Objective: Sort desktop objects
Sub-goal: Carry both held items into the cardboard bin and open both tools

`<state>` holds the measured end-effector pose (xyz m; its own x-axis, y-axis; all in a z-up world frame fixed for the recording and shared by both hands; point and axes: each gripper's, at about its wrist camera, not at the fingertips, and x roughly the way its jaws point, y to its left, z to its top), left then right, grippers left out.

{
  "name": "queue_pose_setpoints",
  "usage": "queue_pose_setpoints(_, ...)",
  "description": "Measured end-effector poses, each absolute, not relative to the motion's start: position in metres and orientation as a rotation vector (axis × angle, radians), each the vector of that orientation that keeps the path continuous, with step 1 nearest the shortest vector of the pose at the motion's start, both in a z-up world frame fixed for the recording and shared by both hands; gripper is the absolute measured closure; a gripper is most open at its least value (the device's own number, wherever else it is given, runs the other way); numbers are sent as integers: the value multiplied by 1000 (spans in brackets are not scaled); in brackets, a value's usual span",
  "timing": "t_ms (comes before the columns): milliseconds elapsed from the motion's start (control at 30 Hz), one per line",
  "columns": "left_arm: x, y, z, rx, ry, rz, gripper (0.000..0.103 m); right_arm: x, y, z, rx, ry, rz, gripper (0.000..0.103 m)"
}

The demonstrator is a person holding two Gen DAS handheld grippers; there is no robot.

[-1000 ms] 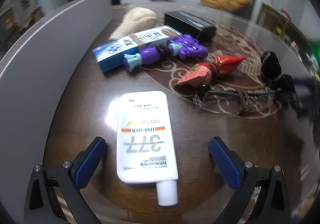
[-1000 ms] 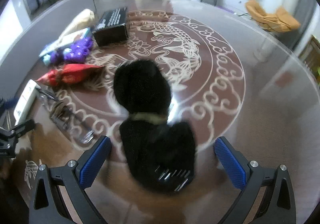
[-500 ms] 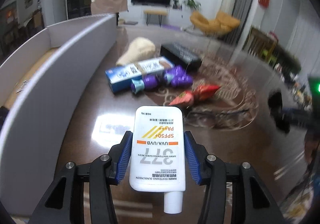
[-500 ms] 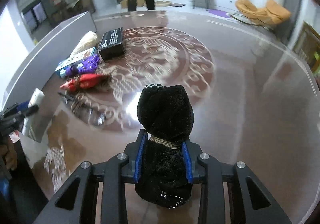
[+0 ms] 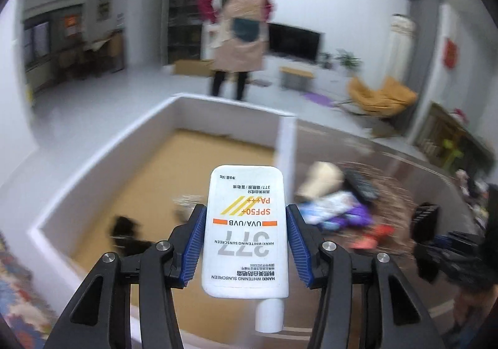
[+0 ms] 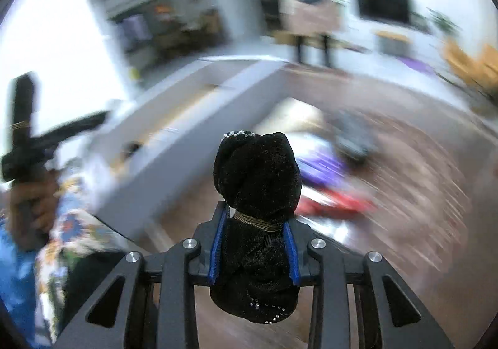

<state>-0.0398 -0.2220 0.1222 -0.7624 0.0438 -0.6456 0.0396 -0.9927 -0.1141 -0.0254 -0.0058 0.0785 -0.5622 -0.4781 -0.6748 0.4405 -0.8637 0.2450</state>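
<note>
- Left wrist view: the left gripper (image 5: 246, 244) is pinching a white sunscreen tube (image 5: 245, 230) between its blue pads (image 5: 195, 244), cap (image 5: 269, 314) pointing back toward the camera, the tube hanging clear of the table.
- Print on the tube, upside down from this angle, is reading "377", "HANXI WHITENING SUNSCREEN", "UVA/UVB" and "SPF50+ PA+++"; smaller lines of Chinese text are too fine to read.
- Right wrist view: the right gripper (image 6: 253, 247) is squeezing a black velvet pouch (image 6: 256, 218), tied with a cord at its neck, lifted above the dark table (image 6: 420, 240).
- Beyond both tools, a white-walled box (image 5: 105, 162) with a brown floor is lying to the left; a dark item or two already seems to sit inside, blurred.
- Remaining clutter (image 5: 336, 202) is lying on the table right of the box wall.
- Risks, as judged: the smooth tube may be sliding out of the side grip; either load may be clipping the box wall on entry; the two tools may be colliding if both are heading to the same box.
</note>
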Motion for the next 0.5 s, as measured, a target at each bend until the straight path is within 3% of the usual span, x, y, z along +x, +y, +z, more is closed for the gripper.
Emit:
queue_pose_setpoints(167,-63,-299,85,-1312,-270,3020,52,-47,-141,101,909,8,-2232,69)
queue_pose_setpoints(333,-69,-329,61,-1440,-253,3068,52,-78,-237,75,1010,80,-2087,65)
queue_pose_setpoints(400,-70,-334,56,-1470,-276,3073,52,-93,-262,51,1109,90,-2036,56)
queue_pose_setpoints(467,-65,-338,52,-1458,-320,3077,49,-102,-267,36,1150,82,-2030,36)
queue_pose_setpoints(500,-61,-338,52,-1448,-327,3083,41,-103,-266,33,1144,75,-2044,35)
